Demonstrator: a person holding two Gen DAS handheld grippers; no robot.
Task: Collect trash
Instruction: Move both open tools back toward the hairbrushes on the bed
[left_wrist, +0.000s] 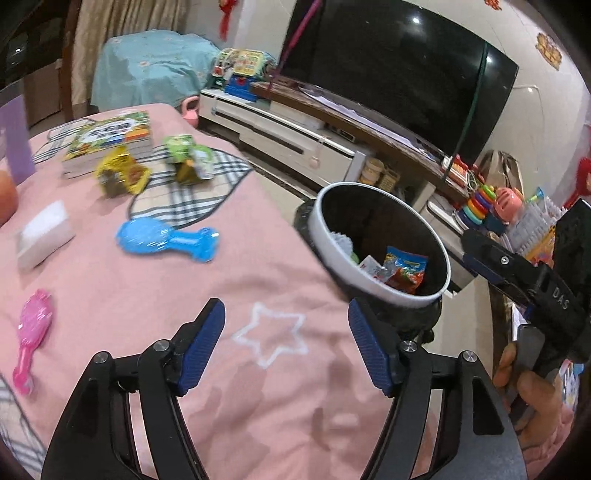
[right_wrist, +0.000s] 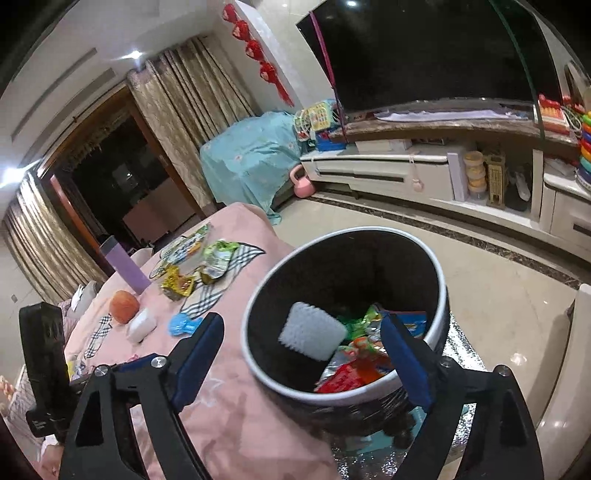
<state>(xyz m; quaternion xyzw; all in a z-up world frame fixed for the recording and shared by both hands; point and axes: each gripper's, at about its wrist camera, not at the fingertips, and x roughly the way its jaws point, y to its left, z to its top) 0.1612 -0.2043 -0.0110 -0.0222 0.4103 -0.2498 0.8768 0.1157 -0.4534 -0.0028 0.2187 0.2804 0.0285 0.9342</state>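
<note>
left gripper (left_wrist: 286, 321) spread, empty, above the pink table cover (left_wrist: 258, 266). right gripper (right_wrist: 303, 336) spread, empty, over the trash bin (right_wrist: 255, 354) holding wrappers (right_wrist: 347, 376).

This is a home living room. A large black flat-screen television (right_wrist: 424, 51) stands on a long white media cabinet with a brown marble top (right_wrist: 406, 170). Left of the television hang beige patterned curtains (right_wrist: 192, 110) and red festive wall ornaments (right_wrist: 255, 48). Colourful plastic children's toys (left_wrist: 487, 203) crowd the cabinet's right end. In front of the television sits a table under a pink cloth (left_wrist: 221, 295).
</note>
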